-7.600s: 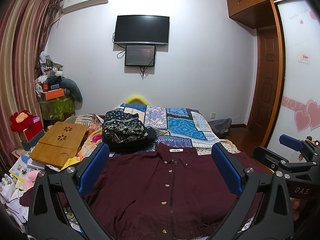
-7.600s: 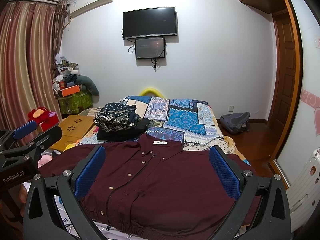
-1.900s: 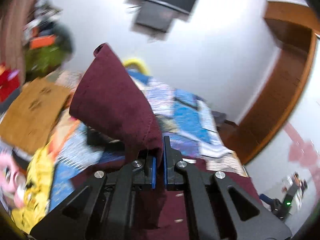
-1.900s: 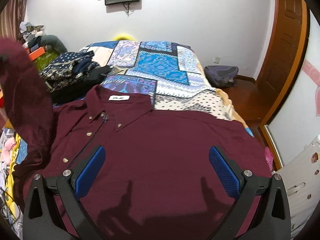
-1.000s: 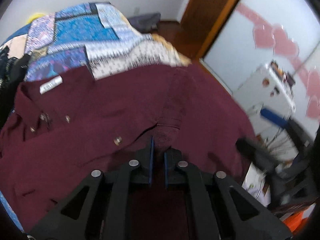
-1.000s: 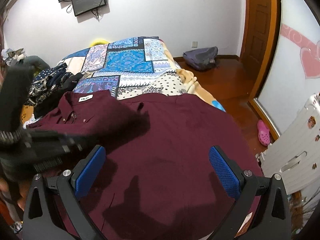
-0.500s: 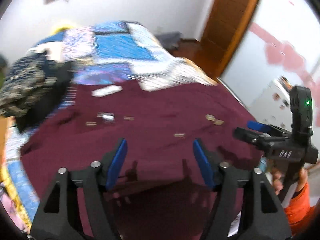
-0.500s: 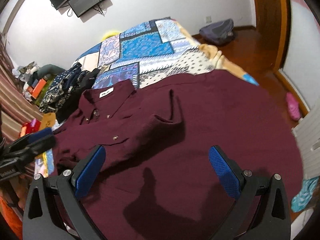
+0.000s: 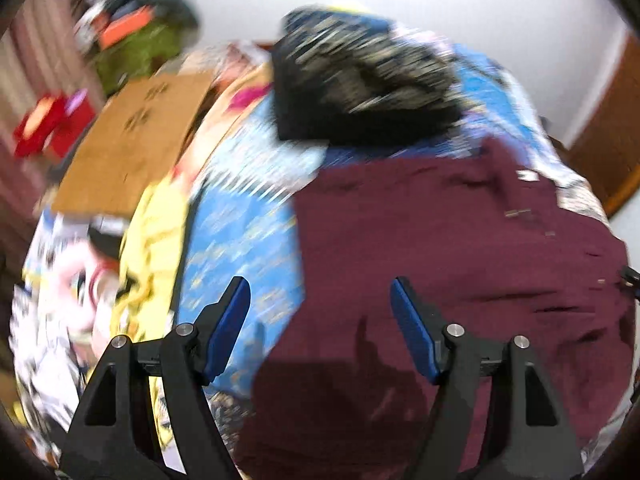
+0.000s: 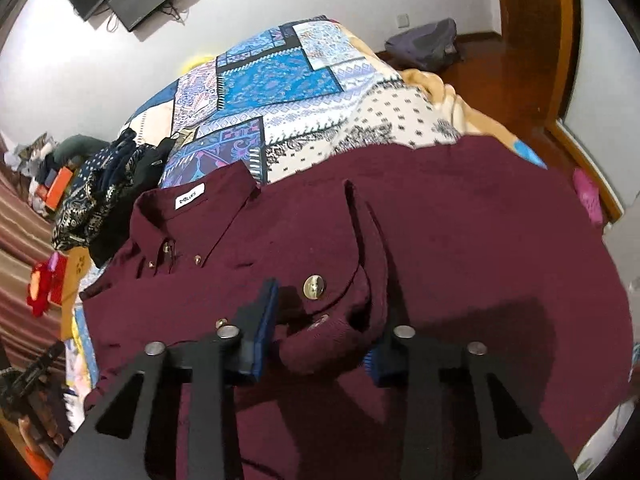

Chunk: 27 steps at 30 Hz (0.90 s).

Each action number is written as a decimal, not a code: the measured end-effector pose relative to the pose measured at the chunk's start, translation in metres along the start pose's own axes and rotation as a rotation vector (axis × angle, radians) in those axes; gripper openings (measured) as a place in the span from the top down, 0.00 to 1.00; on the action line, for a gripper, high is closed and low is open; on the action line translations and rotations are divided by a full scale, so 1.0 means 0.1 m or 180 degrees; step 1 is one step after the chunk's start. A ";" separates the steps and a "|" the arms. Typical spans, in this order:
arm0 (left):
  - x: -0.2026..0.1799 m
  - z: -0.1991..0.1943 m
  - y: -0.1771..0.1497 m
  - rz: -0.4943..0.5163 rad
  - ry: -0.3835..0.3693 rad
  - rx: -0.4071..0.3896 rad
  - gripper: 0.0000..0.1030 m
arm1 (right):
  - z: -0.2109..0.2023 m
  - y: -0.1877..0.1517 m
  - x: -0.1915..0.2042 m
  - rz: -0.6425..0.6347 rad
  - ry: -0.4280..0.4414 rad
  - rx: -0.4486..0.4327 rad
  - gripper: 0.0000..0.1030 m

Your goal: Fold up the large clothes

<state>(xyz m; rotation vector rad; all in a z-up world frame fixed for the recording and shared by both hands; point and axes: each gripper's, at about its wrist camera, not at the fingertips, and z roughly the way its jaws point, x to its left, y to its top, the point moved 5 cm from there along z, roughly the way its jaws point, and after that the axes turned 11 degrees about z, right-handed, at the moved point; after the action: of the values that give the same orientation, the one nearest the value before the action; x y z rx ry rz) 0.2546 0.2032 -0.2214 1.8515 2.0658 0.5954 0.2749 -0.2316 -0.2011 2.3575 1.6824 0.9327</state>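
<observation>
A large maroon button shirt lies front up on the bed, collar and white label toward the far left. Its left sleeve is folded across the chest, and the buttoned cuff lies between the fingers of my right gripper. The jaws stand partly closed around the cuff, with gaps at both sides. My left gripper is open and empty above the shirt's left edge, in a blurred view.
A patchwork quilt covers the bed. A pile of dark patterned clothes sits beside the collar. A wooden lap tray and clutter lie left of the bed. A backpack and wooden door are at the right.
My left gripper let go of the sleeve on the chest, opened and swung left. My right gripper dropped onto the cuff and its jaws narrowed around it.
</observation>
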 end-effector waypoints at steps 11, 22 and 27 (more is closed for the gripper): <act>0.06 0.69 -0.63 -0.0090 -0.0153 0.0626 0.31 | -0.86 0.43 0.47 -0.0496 0.0150 -0.0875 0.92; 0.06 0.76 -0.70 -0.0157 -0.0071 0.0625 0.22 | -0.42 0.13 -0.19 -0.0269 -0.0293 -0.0485 0.92; 0.07 0.74 -0.72 -0.0166 -0.0056 0.0635 0.22 | -0.28 -0.07 -0.44 -0.0202 -0.0388 -0.0268 0.89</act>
<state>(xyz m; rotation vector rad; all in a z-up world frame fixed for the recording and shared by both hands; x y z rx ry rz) 0.2272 0.2122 -0.3211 1.8929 2.2252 0.3701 0.2455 -0.2751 -0.1998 2.2445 1.6291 0.8150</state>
